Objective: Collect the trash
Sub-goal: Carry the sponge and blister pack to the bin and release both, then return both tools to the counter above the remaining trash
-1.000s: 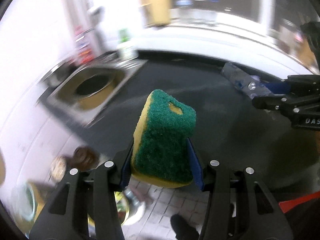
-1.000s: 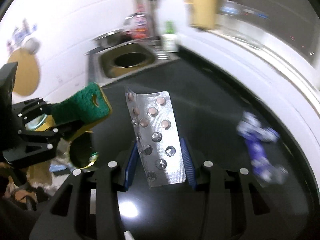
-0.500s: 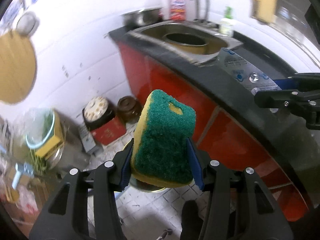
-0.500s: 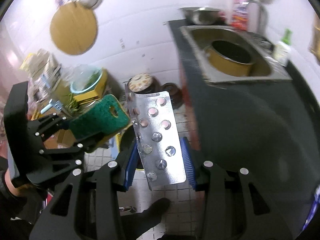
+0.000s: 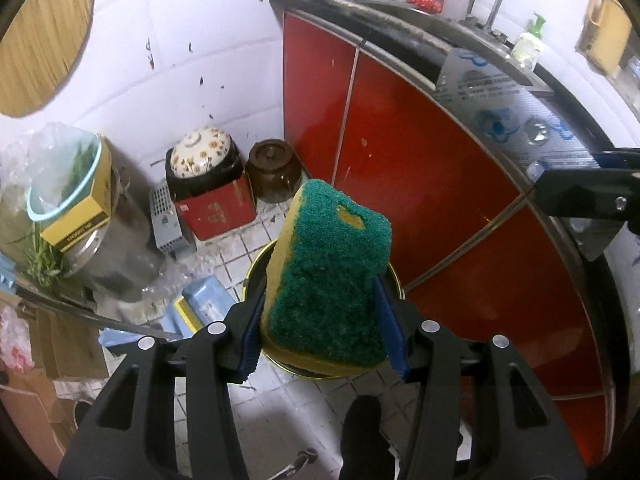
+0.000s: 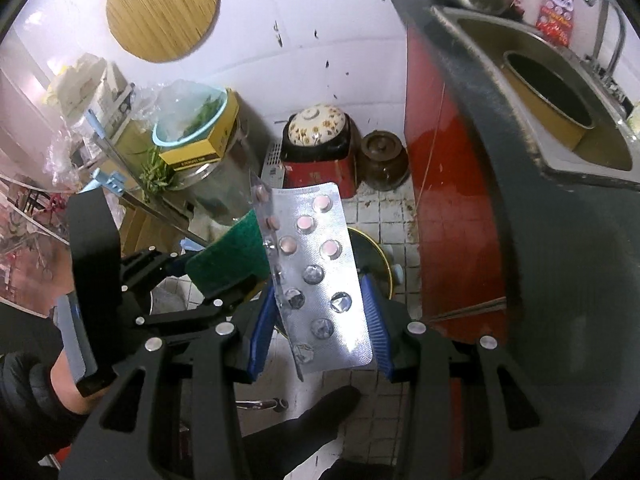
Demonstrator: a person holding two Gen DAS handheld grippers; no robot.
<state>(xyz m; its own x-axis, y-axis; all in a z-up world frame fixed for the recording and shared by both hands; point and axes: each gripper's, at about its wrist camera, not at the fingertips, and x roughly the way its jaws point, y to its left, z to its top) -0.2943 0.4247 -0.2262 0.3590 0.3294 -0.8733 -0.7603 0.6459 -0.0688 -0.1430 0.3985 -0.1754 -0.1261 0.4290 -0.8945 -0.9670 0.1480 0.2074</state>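
Note:
A green-and-yellow sponge point(image 5: 328, 300) stands upright between the blue pads of my left gripper point(image 5: 320, 328), which is shut on it. Right below it on the tiled floor is a round dark bin with a yellow rim point(image 5: 256, 276). My right gripper point(image 6: 320, 328) is shut on a silver blister pack point(image 6: 316, 272) with several pink pills, held over the same bin point(image 6: 382, 256). In the right wrist view the sponge point(image 6: 228, 256) and left gripper point(image 6: 192, 280) sit just left of the pack. From the left wrist camera the blister pack point(image 5: 492, 92) shows its printed back at the right.
Red cabinet doors point(image 5: 420, 160) under a black counter point(image 6: 560, 240) with a sink point(image 6: 560, 92) close off the right side. A flowered lid on a red box point(image 5: 212, 200), a brown jar point(image 5: 274, 174), a metal drum point(image 5: 112, 240) and blue litter point(image 5: 204, 300) crowd the floor. A dark shoe point(image 5: 364, 432) is near.
Both grippers have swung off the black counter and down over the floor, ending above the yellow-rimmed bin. Each keeps its grip, on the sponge and on the blister pack.

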